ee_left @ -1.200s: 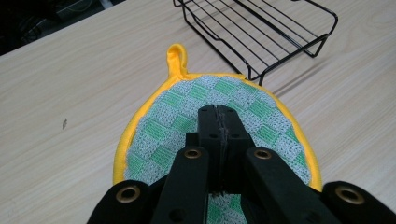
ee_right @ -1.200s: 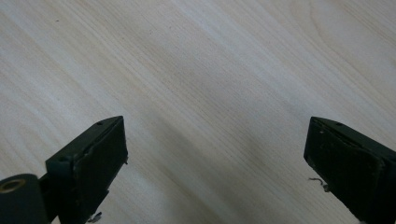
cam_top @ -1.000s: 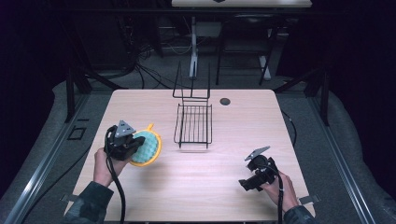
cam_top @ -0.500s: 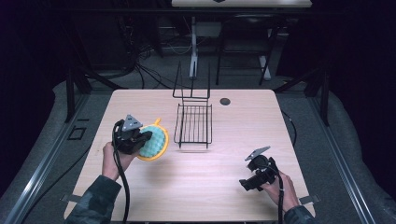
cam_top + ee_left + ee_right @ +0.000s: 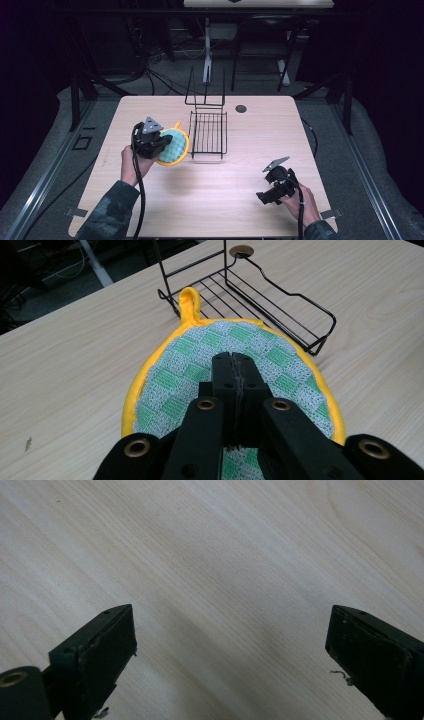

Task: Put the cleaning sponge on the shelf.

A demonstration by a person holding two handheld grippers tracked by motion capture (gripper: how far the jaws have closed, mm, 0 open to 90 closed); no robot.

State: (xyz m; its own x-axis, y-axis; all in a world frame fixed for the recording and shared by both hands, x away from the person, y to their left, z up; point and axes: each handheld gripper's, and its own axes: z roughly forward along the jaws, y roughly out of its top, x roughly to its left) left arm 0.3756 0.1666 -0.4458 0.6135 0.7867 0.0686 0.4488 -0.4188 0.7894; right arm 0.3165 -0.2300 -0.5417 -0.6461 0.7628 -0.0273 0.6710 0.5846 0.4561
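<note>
Jaws: left gripper (image 5: 235,365) clamps pot holder (image 5: 185,360); loop toward rack (image 5: 280,300) | right gripper (image 5: 230,650) wide

The pale wood-grain surface (image 5: 210,195) carries a black wire rack (image 5: 208,135) standing near its far middle, with a small dark round disc (image 5: 241,108) set in the boards just beyond the rack's far right corner, close to the far edge.

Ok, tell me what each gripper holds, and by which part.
Left tongs pinch the green potholder mid-cloth, opposite its loop; right tongs hold nothing.
</note>
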